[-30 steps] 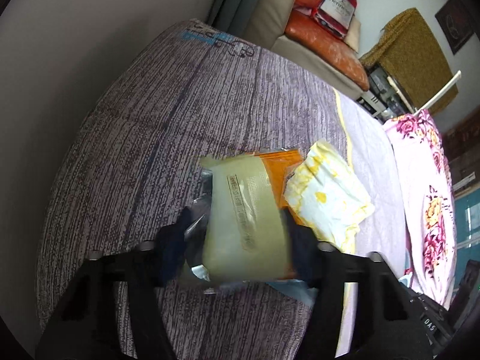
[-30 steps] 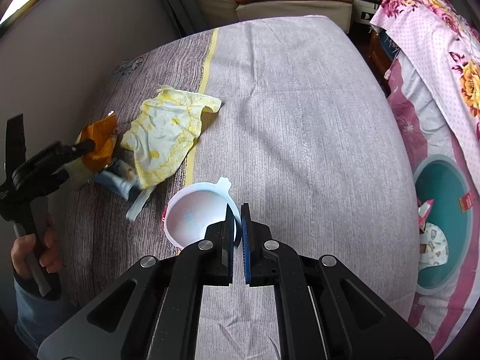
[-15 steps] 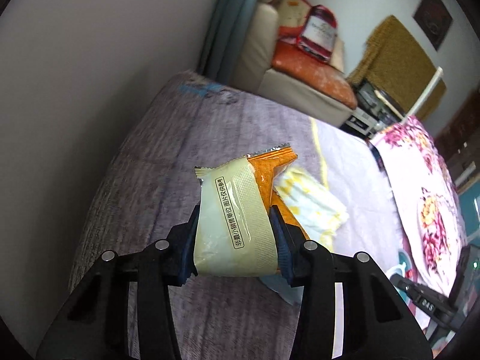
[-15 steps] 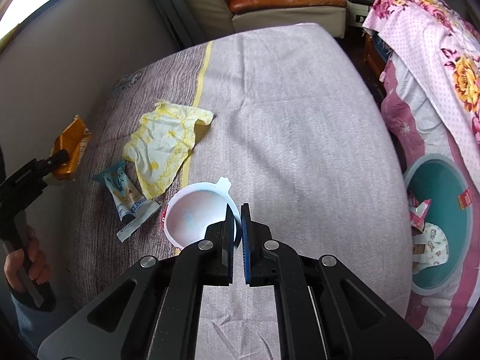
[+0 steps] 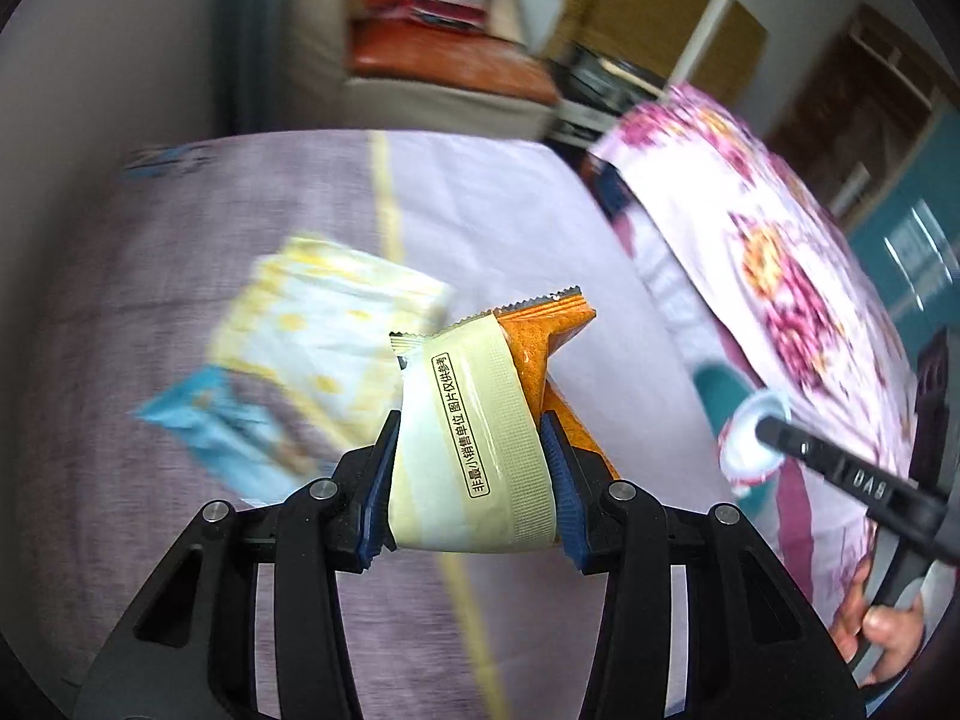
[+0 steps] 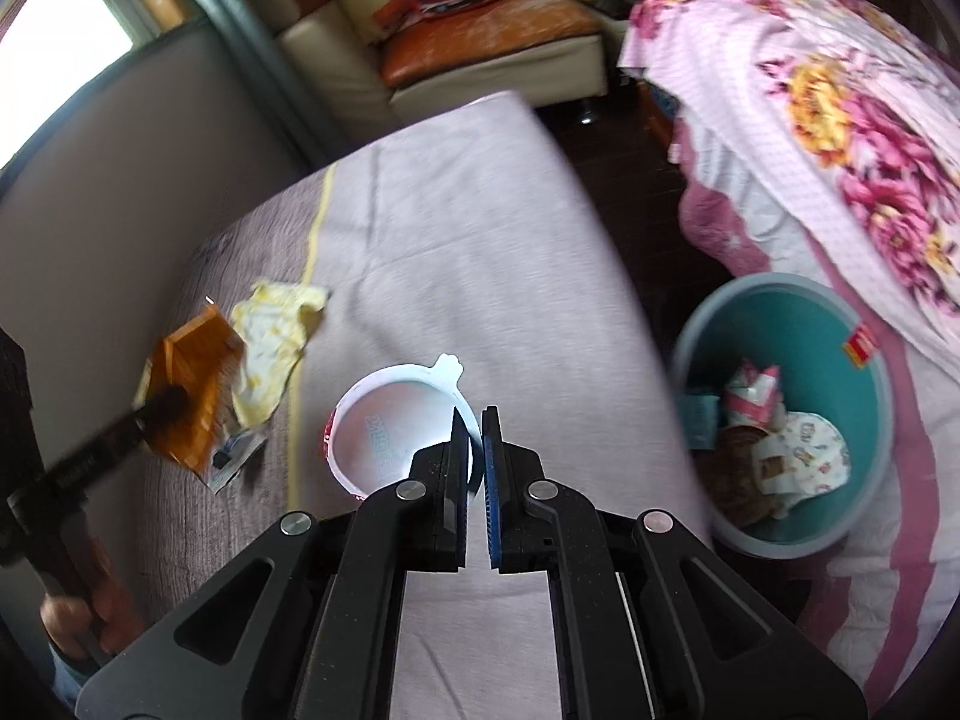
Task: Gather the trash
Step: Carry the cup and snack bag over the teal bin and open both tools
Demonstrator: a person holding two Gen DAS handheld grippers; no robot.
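- Trash first: an orange and cream snack wrapper (image 5: 480, 426) sits clamped between the blue pads of the left gripper (image 5: 471, 480), held up off the bed; the pads press its two sides, and its crimped top edge sticks out beyond the fingertips.
- In the right wrist view the same wrapper (image 6: 189, 384) shows as an orange packet on the black tip of the left gripper (image 6: 162, 405), with the person's hand (image 6: 78, 618) on the handle at the lower left.
- The right gripper (image 6: 474, 420) has its jaws drawn nearly together on the thin rim of a white plastic cup lid (image 6: 390, 420), which carries a small tab at its far edge.
- From the left gripper, that lid (image 5: 753, 432) appears off to the right on the tip of the right gripper.
- Below both grippers lies a bed (image 6: 468, 228) under a grey-purple striped cover with a yellow stripe running along it.
- Left of the right gripper, on the cover, lie a yellow and white crumpled wrapper (image 6: 273, 330) and, nearer, a blue packet (image 6: 234, 450), both blurred.
- Right of the right gripper, down off the bed's edge, stands a teal bin (image 6: 798, 336) with several wrappers inside.
- Beyond the bin hangs a pink flowered quilt (image 6: 840, 96).
- Past the bed's far end stands a cream sofa (image 6: 480, 48) with an orange seat and bags on it.
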